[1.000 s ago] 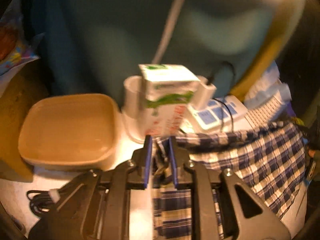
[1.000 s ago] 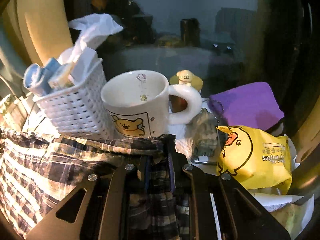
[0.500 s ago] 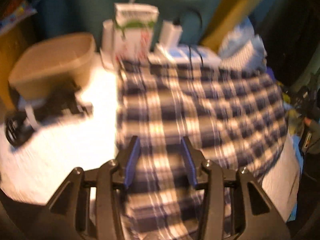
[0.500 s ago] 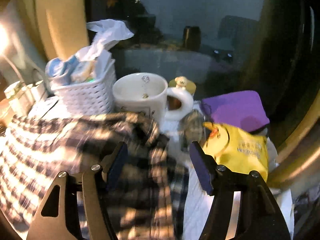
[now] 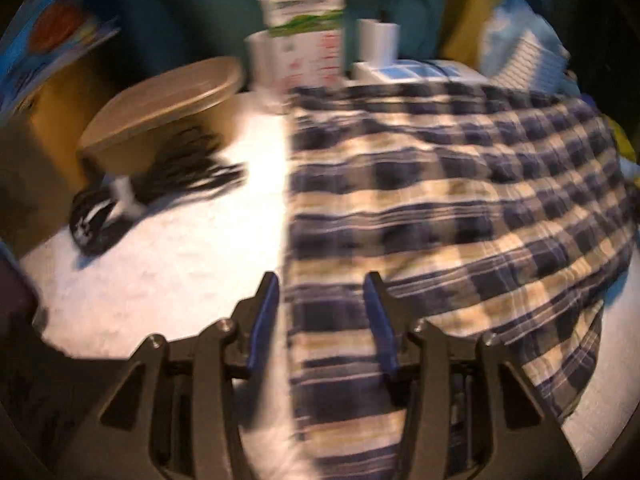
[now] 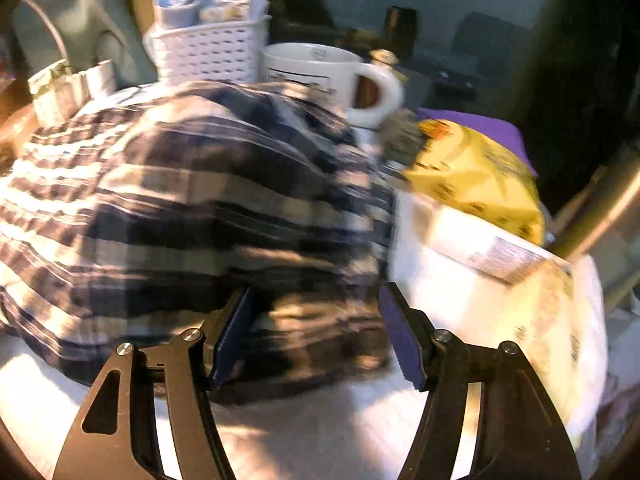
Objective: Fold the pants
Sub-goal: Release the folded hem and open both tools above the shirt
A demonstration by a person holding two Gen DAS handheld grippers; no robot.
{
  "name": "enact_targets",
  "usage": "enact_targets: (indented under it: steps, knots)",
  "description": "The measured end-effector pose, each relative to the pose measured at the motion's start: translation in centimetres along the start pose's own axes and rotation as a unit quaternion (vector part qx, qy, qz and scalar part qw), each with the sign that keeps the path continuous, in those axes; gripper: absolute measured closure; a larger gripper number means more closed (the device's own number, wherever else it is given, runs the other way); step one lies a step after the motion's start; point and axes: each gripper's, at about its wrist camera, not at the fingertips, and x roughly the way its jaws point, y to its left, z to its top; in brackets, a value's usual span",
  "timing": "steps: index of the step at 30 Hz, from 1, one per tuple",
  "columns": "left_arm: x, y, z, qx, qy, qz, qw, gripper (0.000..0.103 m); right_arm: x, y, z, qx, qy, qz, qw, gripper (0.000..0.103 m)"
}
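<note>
The plaid pants (image 5: 440,184) lie spread in a rumpled heap on the white table (image 5: 168,272), filling its middle and right in the left wrist view. The left gripper (image 5: 324,292) hangs over the near left edge of the cloth, its jaws opening, fabric below the gap but not pinched. The right gripper (image 6: 316,300) stands with jaws wide apart over the near right end of the pants (image 6: 192,200), gripping nothing.

At the far left sits a shallow tan bowl (image 5: 168,100) (its inside cannot be seen), with a black cord bundle (image 5: 160,184) just in front of it. A carton (image 5: 308,40) stands at the far edge. In the right wrist view a white basket (image 6: 208,54) holds blue rolls and crumpled tissue, and beside it is a white mug (image 6: 320,72) whose inside is out of sight. A yellow packet (image 6: 476,176) lies right of the pants.
</note>
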Motion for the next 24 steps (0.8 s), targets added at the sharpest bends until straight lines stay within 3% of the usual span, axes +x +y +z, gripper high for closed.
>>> enact_targets:
  steps: [3, 6, 8, 12, 14, 18, 24]
  knots:
    - [-1.9, 1.3, -0.6, -0.041, -0.008, 0.004, 0.9991, 0.056, -1.4, -1.7, -0.7, 0.032, -0.009, 0.008, 0.999, 0.035]
    - [-5.1, 0.3, -1.6, -0.052, -0.039, -0.042, 0.9970, 0.056, -3.6, -1.5, -1.3, 0.041, -0.029, 0.035, 0.998, 0.035]
    - [-6.7, -1.9, -2.3, -0.044, -0.053, -0.084, 0.9941, 0.056, -4.6, -1.1, -1.5, 0.044, -0.036, 0.061, 0.996, 0.035]
    - [-8.6, -7.2, -4.0, -0.007, -0.044, -0.160, 0.9861, 0.056, -5.8, 0.7, -2.0, 0.045, -0.036, 0.105, 0.993, 0.034]
    - [-9.0, -9.8, -5.0, 0.016, -0.040, -0.181, 0.9826, 0.056, -6.1, 1.3, -2.2, 0.041, -0.037, 0.111, 0.992, 0.034]
    - [-7.5, -13.2, -5.8, 0.058, -0.013, -0.167, 0.9842, 0.055, -5.5, 0.9, -3.0, 0.046, -0.025, 0.108, 0.993, 0.032]
    - [-5.2, -14.5, -6.7, 0.090, 0.007, -0.126, 0.9879, 0.055, -3.5, -1.9, -3.7, 0.084, -0.014, 0.094, 0.992, 0.030]
